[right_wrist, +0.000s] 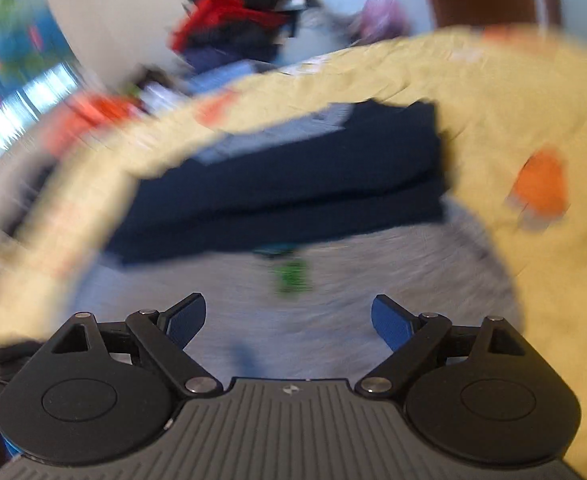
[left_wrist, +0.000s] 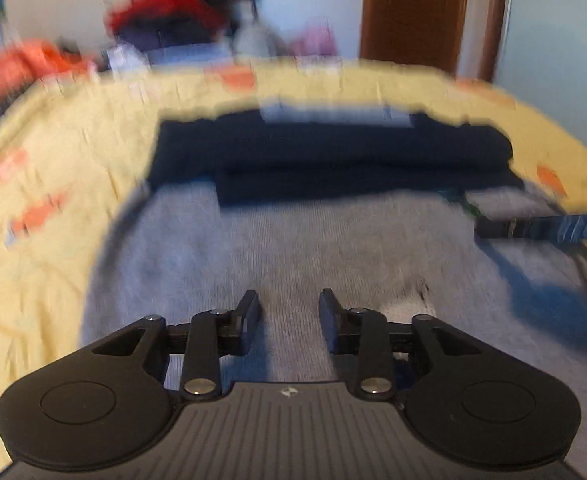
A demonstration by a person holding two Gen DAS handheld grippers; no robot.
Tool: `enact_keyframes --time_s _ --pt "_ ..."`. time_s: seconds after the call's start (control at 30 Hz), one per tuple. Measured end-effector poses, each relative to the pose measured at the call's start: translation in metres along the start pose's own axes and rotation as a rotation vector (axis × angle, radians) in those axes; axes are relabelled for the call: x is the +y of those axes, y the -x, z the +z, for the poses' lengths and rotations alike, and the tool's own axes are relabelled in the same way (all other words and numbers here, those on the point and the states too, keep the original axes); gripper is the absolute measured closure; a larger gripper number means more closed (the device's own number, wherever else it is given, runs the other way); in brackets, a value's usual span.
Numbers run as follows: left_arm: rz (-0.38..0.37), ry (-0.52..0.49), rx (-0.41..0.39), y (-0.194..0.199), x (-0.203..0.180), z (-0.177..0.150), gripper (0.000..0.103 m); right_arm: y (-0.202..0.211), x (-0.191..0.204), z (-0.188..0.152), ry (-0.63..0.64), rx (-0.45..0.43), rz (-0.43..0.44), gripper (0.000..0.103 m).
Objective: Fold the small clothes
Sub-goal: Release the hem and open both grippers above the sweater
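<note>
While both grippers [left_wrist: 289,316] [right_wrist: 289,322] hang apart and empty, the grey garment [left_wrist: 293,240] lies long-axis crosswise.

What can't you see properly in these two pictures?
- Clothes pile by the wall: smeared by motion blur in both views.
- Green mark on the grey cloth: right view, too blurred to tell.
- Grey cloth's near edge: hidden under the left gripper and right gripper.

No readable text anywhere. Only mark: a small pale logo emblem [left_wrist: 289,392] on each gripper's ribbed body, centred near its front edge.
</note>
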State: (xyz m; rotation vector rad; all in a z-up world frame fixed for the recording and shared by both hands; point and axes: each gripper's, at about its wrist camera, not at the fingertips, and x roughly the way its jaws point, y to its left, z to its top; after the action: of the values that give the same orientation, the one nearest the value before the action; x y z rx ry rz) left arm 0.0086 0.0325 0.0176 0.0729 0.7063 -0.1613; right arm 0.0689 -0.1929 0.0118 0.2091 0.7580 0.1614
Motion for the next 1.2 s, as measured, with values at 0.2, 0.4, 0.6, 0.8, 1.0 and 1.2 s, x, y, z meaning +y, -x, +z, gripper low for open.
enact_keyframes --time_s 0.2,0.4,0.6,0.8,1.0,1.2 --pt "0.032 0.032 -0.039 0.000 0.004 -0.010 0.036 0.004 0.012 -0.032 0.177 -0.051 -0.143 0.001" --pt "-0.012 0.012 -0.018 -0.008 0.002 -0.005 0.016 0.033 0.004 -0.053 0.198 -0.053 -0.133 0.001" --pt "-0.017 0.012 -0.016 -0.009 0.001 -0.005 0.014 0.046 0.003 -0.066 0.202 -0.062 -0.123 0.001" --pt "-0.003 -0.002 0.002 -0.005 -0.001 -0.007 0.013 0.045 0.003 -0.066 0.202 -0.065 -0.124 0.000" --pt "-0.018 -0.015 0.006 0.025 0.004 -0.033 0.012 0.045 0.003 -0.066 0.201 -0.065 -0.123 0.000" --pt "-0.045 -0.039 0.011 0.046 0.016 -0.052 0.009 0.048 0.003 -0.067 0.207 -0.058 -0.123 0.000"
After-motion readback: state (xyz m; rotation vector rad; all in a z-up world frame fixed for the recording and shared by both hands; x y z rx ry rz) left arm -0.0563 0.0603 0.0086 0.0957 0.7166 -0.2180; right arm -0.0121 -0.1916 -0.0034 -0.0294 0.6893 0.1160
